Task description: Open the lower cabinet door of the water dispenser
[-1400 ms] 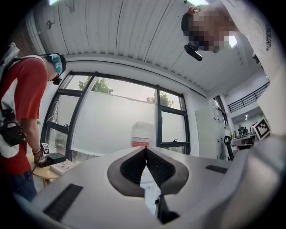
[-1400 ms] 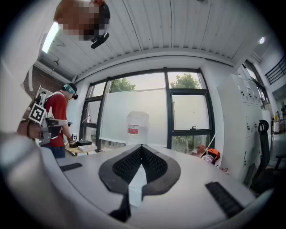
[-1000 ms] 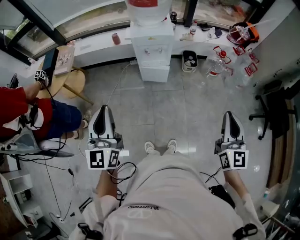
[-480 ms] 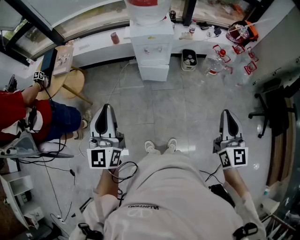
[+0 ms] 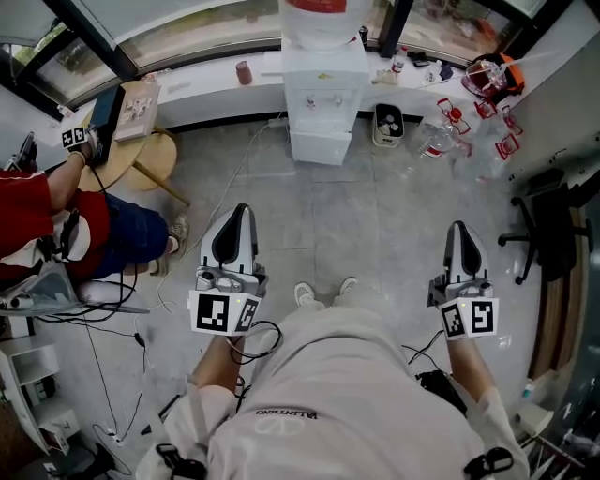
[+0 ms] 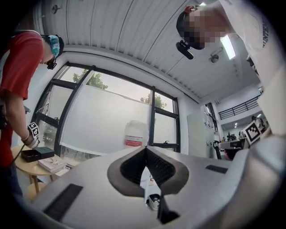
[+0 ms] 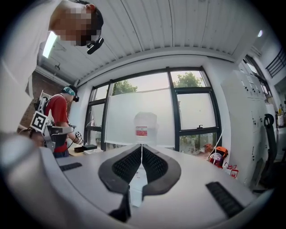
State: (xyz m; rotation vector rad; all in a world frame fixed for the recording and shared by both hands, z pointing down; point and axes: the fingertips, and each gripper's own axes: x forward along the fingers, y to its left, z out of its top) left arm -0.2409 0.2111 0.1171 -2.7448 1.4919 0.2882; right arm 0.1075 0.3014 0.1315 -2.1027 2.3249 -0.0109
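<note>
**Both tongs closed and empty, dispenser well ahead of me**

I stand on the grey tiled floor [image 5: 375, 234] with a pair of tongs in each hand, both held out in front of me at about waist height. My left tongs [image 5: 241, 210] have their pads pressed together with nothing between them. My right tongs [image 5: 457, 226] are closed the same way and are also empty.

The white water dispenser [image 5: 322, 89] stands against the window ledge, well apart from both tongs. A large bottle [image 5: 323, 14] with a red label sits on top of it. Its lower cabinet door [image 5: 321, 146] faces me and looks shut.

A small bin [image 5: 385, 125] stands just beside the dispenser on its right. On my left, a person in red [image 5: 33, 220] is next to a round wooden counter [image 5: 150, 164].
</note>
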